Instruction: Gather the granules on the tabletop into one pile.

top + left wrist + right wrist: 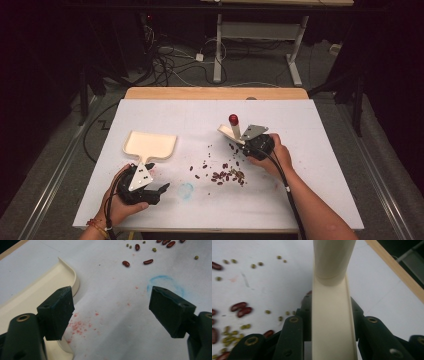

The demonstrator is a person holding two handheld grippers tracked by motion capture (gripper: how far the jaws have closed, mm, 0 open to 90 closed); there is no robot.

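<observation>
A cream dustpan (149, 145) lies flat on the white table, left of the middle. My left gripper (161, 190) is just in front of its handle and stands open. In the left gripper view the jaws are wide apart over bare table, and the left one overlaps the dustpan's rim (72, 277). My right gripper (243, 142) is shut on a cream brush (231, 133) with a red knob (233, 119) on its handle end. The brush (333, 315) runs up between the jaws of the right gripper (332, 322). Red and green beans (227, 175) lie scattered between the two grippers.
A blue ring mark (186, 190) and pink stains (77, 326) are on the table near the left gripper. The wooden far edge (215, 93) of the table is behind. Cables and table legs lie on the floor beyond it.
</observation>
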